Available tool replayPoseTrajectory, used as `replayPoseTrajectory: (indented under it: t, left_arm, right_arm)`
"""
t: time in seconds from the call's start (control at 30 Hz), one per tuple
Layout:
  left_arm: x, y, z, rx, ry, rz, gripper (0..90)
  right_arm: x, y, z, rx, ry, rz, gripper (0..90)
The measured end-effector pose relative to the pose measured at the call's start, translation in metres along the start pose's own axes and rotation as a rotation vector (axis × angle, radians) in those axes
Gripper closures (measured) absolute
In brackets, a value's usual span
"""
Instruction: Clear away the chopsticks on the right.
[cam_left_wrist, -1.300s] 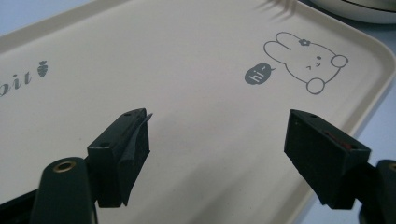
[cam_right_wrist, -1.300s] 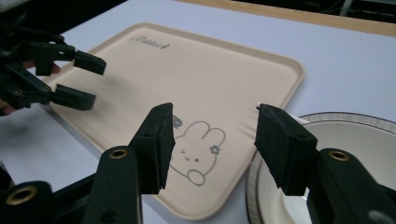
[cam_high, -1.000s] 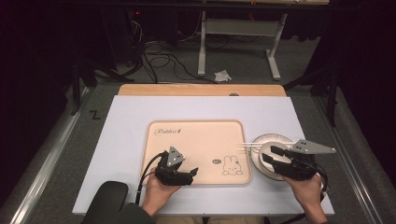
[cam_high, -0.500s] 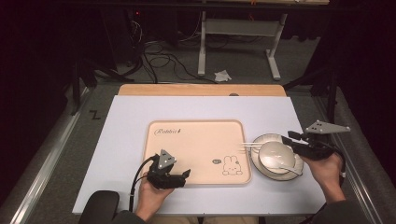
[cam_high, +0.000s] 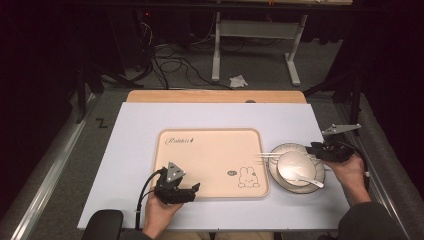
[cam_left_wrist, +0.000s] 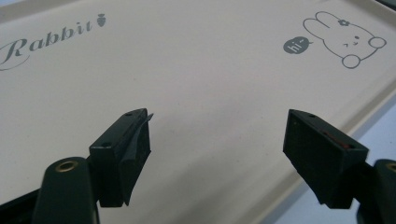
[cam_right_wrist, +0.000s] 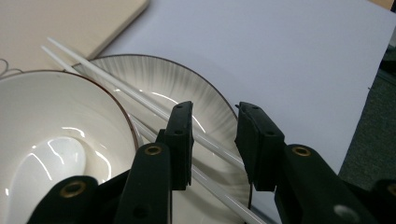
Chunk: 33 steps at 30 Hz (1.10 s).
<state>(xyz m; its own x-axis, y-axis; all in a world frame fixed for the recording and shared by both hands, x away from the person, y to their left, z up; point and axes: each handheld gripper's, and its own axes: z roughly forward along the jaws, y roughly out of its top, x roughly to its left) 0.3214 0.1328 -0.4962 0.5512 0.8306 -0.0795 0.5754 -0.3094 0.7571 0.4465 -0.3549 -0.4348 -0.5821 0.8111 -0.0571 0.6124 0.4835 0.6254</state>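
Observation:
A beige tray (cam_high: 210, 160) printed with a rabbit lies mid-table. To its right a striped plate (cam_high: 280, 150) carries a white bowl (cam_high: 296, 167) with a white spoon (cam_high: 305, 179) in it. Two white chopsticks (cam_high: 267, 156) lie across the plate toward the tray. My right gripper (cam_high: 310, 148) hovers at the plate's right rim. Its jaws have just been closing and stand open (cam_right_wrist: 215, 106) above the chopsticks (cam_right_wrist: 116, 84), one of which runs under the gap without being pinched. My left gripper (cam_high: 194, 191) is open (cam_left_wrist: 218, 116) over the tray's (cam_left_wrist: 187, 56) near edge, with nothing between its jaws.
A pale mat (cam_high: 140, 150) covers the table, and a wooden strip (cam_high: 215, 96) shows at its far edge. Past the table are cables and a desk frame (cam_high: 255, 30) on the floor. The table edge is close to the right of the plate (cam_right_wrist: 187, 79).
My right gripper has swung from over the bowl's near side out to the plate's right rim, and its jaws have narrowed. The left hand has barely shifted.

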Motion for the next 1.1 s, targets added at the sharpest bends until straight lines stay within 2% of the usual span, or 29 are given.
replayPoseTrajectory:
  t: [0.17,0.53,0.63,0.67,0.8,1.1]
  left_arm:
    - [-0.002,0.0,0.002,0.01,-0.004,0.008,24.0]
    - [-0.003,-0.002,0.005,0.012,-0.004,0.009,24.1]
    - [-0.003,-0.003,0.006,0.006,-0.026,-0.002,23.1]
    - [-0.003,-0.003,0.006,0.008,-0.043,-0.019,23.0]
    - [-0.005,-0.003,0.006,0.002,-0.05,-0.018,22.6]
    - [-0.006,-0.003,0.004,-0.008,-0.032,-0.004,22.3]
  right_arm:
    - [-0.003,-0.003,0.004,0.019,-0.001,-0.01,68.0]
    - [-0.005,-0.002,0.016,0.07,0.029,-0.042,69.0]
    - [-0.006,-0.001,0.019,0.085,0.047,-0.043,69.2]
    - [-0.006,-0.001,0.02,0.087,0.048,-0.041,69.2]
    - [-0.007,-0.001,0.024,0.096,0.056,-0.038,69.9]
    - [-0.007,0.003,0.026,0.11,0.071,-0.06,72.9]
